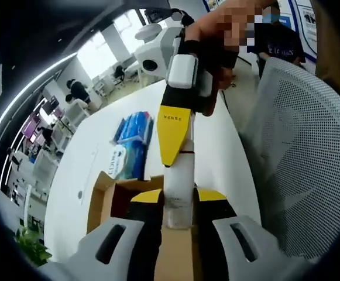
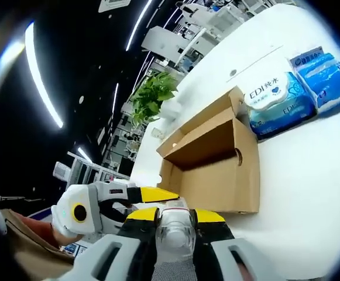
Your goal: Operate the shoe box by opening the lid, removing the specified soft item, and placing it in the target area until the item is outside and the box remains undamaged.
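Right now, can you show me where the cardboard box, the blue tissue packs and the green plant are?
cardboard box [image 2: 219, 178], right gripper view, on its front wall.
blue tissue packs [image 2: 301, 91], right gripper view, on the top of one pack.
green plant [image 2: 152, 93], right gripper view, on its leaves.
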The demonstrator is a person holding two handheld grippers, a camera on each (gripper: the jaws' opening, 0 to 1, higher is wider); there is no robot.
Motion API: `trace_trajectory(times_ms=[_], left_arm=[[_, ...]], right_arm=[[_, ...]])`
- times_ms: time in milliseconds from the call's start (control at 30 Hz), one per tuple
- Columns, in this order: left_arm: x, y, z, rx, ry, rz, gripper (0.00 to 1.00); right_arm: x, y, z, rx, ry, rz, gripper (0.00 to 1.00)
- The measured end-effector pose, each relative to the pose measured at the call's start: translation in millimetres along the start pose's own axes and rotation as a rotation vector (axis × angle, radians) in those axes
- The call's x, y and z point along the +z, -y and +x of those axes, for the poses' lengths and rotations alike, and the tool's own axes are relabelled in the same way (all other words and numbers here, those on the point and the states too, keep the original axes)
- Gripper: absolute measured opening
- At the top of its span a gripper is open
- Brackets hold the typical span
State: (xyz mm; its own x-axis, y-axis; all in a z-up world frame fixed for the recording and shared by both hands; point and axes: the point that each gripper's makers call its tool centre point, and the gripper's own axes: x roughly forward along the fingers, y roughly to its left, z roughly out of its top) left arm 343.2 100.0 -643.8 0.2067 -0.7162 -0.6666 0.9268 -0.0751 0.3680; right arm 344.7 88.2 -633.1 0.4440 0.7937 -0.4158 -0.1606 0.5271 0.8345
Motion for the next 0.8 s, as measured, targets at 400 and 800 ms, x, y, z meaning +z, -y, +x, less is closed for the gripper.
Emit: trace_trajectory(times_ms=[400,800], left_arm=[[37.3,-49.8,18.3,0.100,0.052,-0.014,0.19],[55.7,-83.9,47.8,0.164,0.070,-0.078,0.19]], right_arm=[[51.5,-5.4,-29.9,-0.068,-0.036,-0.213,0.18],[86.5,8.8,-45.9,-0.182,-0.188,-0.381,0.18]])
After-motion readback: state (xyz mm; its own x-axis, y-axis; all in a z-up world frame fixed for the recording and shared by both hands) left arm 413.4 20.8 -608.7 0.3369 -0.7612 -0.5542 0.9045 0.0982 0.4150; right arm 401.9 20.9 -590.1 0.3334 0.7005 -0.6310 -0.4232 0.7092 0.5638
